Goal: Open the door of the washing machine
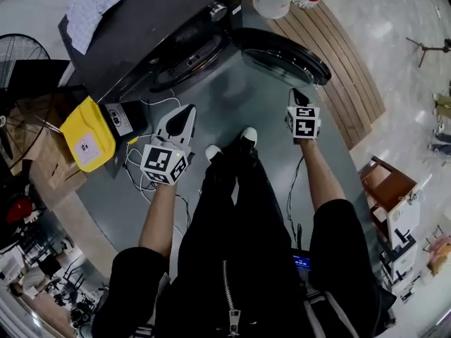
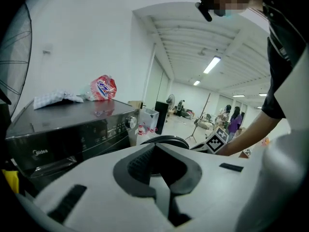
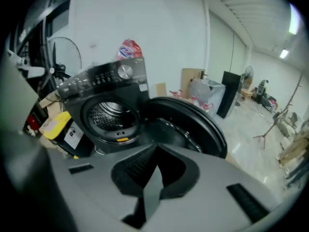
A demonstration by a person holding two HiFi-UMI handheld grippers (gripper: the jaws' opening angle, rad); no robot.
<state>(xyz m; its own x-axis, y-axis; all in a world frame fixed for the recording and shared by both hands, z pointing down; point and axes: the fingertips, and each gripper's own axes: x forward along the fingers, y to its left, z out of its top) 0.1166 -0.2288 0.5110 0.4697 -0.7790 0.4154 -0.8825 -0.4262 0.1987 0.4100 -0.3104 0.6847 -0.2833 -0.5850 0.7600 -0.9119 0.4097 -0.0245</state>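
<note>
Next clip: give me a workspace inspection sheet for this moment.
Surface: grey floor, smooth.
Job's things: washer, door swung wide open; no laundry seen in drum.
Clutter: cloth and bag on washer; yellow box and fan beside it.
Grippers: left gripper shut, empty; right gripper shut, empty; both off the door.
Cables: white cables loose on floor by left gripper; black cable runs down from the right one.
Surroundings: wooden decking beside the door; open hall, people far off.

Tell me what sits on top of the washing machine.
A crumpled checked cloth and a red-and-white printed bag lie on top of the washing machine. Anything under the cloth or behind the bag is covered.
</note>
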